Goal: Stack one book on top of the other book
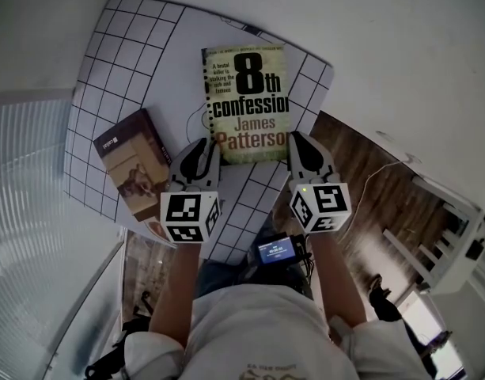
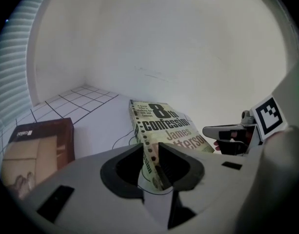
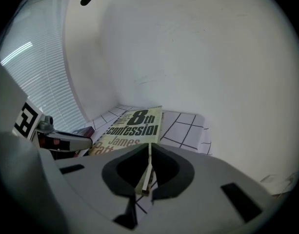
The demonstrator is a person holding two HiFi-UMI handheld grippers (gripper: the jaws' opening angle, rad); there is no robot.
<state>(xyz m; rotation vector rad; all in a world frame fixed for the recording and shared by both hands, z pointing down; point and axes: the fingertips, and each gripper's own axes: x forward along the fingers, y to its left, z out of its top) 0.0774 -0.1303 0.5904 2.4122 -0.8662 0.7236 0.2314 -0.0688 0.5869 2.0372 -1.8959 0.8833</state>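
Your left tongs (image 1: 202,147): apart around book (image 1: 246,93) corner; your right tongs (image 1: 299,142): clamped on its edge; brown book (image 1: 131,163): left of both.

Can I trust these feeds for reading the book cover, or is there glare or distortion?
Head view: 8th Confession book sharp, evenly lit, no glare, mat grid bowed. Left gripper view: dimmer, cover foreshortened, near foreground soft. Right gripper view: title legible, black fisheye corners.

Cream, speckled paperback (image 1: 246,105) with black title and orange author name (black dots down its edge); brown book (image 1: 135,169) with tan picture; white mat (image 1: 107,62), black grid.
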